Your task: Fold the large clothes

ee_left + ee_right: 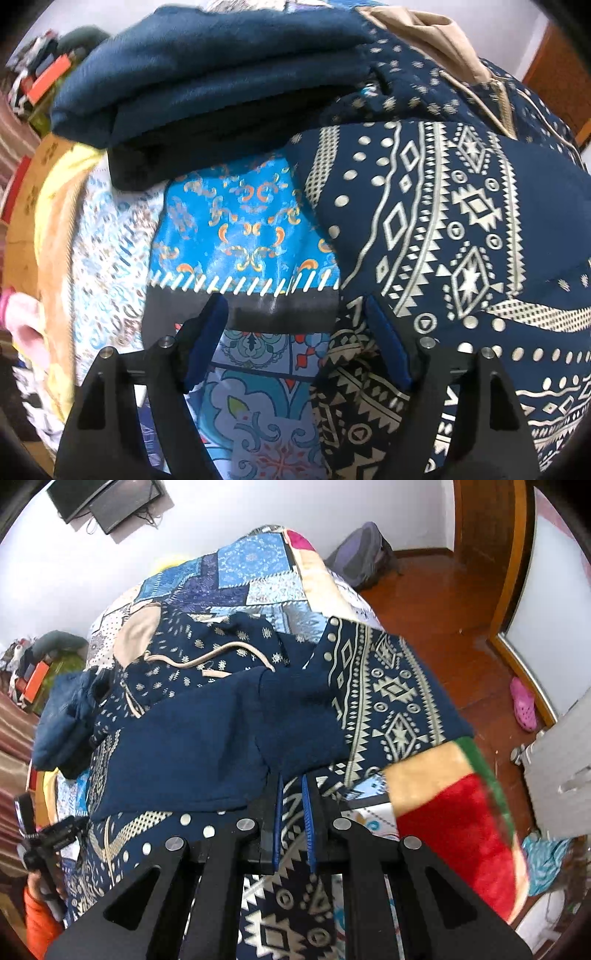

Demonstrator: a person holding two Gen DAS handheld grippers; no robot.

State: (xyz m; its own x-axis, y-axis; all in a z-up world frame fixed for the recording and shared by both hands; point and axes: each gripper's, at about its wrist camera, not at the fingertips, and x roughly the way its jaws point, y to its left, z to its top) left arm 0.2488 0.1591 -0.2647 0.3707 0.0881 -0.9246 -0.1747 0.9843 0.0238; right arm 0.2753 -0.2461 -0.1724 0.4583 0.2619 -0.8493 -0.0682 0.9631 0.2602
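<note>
Walls: white | floor: red-brown wood | bed: blue patchwork cover | monitors: wall-mounted beyond bed | backpack: floor beside bed | door frame: wood, past backpack

A bed carries everything, spread with a blue patchwork quilt. A navy patterned hoodie lies across the quilt's middle, its hood far and its hem near. A folded dark blue garment sits on the quilt to the hoodie's left. A red and cream blanket hangs off the bed's near right edge.
</note>
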